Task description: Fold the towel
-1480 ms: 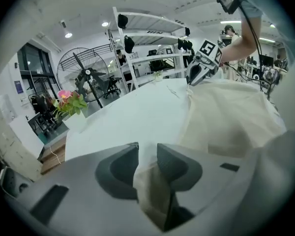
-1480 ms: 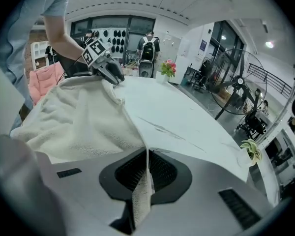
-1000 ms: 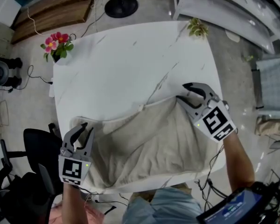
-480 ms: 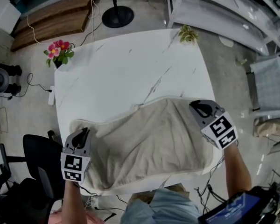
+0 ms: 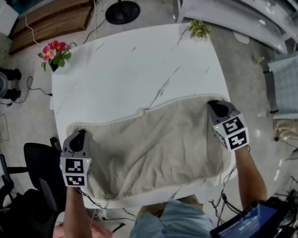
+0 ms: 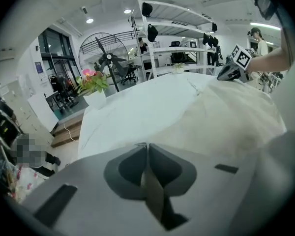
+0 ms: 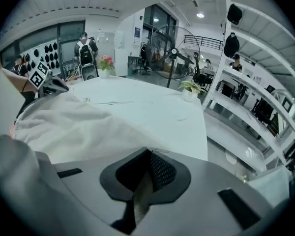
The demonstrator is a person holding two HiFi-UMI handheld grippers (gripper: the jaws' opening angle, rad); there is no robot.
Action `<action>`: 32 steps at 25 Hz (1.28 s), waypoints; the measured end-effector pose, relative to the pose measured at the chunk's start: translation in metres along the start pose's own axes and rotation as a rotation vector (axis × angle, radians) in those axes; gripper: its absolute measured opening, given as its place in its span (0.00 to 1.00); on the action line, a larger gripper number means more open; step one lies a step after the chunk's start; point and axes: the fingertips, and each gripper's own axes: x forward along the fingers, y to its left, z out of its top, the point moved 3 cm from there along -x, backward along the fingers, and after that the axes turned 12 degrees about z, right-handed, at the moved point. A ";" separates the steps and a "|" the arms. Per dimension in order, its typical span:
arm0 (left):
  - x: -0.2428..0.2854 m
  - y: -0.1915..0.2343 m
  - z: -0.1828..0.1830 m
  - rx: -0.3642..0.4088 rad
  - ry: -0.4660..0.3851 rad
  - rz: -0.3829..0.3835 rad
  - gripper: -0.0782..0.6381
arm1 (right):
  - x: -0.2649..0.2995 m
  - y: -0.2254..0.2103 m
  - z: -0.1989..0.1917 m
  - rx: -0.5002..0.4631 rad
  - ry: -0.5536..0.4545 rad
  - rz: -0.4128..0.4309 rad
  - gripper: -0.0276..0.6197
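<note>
A beige towel (image 5: 154, 148) lies spread flat, with soft wrinkles, over the near half of the white marble-patterned table (image 5: 134, 68). Its long sides run from the table's left edge to its right edge, and its near hem lies along the table's near edge. The left gripper (image 5: 79, 135) sits at the towel's far left corner, close to the table's left edge. Its jaws have just been closing and now pinch a fold of the beige cloth, which shows between the pads in the left gripper view. The right gripper (image 5: 214, 104) sits at the towel's far right corner, near the table's right edge. Its jaws are closed on the towel's edge, and a strip of fabric shows squeezed between the pads in the right gripper view. Both grippers point down and away from the person. A pot of pink flowers (image 5: 53, 53) stands at the table's far left corner, and a small green plant (image 5: 198, 29) at its far right corner, both well apart from the towel.
</note>
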 end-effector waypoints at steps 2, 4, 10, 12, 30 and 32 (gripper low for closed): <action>0.009 0.009 0.005 0.002 0.002 0.022 0.14 | 0.003 -0.010 0.005 -0.008 -0.004 -0.005 0.07; 0.020 0.019 0.010 -0.004 0.004 0.039 0.14 | 0.007 -0.020 0.010 -0.015 -0.015 -0.005 0.07; 0.049 0.047 0.029 -0.046 0.008 0.081 0.14 | 0.021 -0.045 0.027 -0.035 -0.046 -0.006 0.07; 0.056 0.058 0.032 -0.065 0.007 0.109 0.13 | 0.025 -0.051 0.031 -0.036 -0.060 -0.004 0.07; -0.107 -0.010 0.009 -0.155 -0.132 -0.110 0.23 | -0.109 0.040 -0.015 0.025 -0.207 0.058 0.12; -0.123 -0.042 -0.019 -0.144 -0.091 -0.167 0.22 | -0.115 0.063 -0.047 0.039 -0.164 0.066 0.09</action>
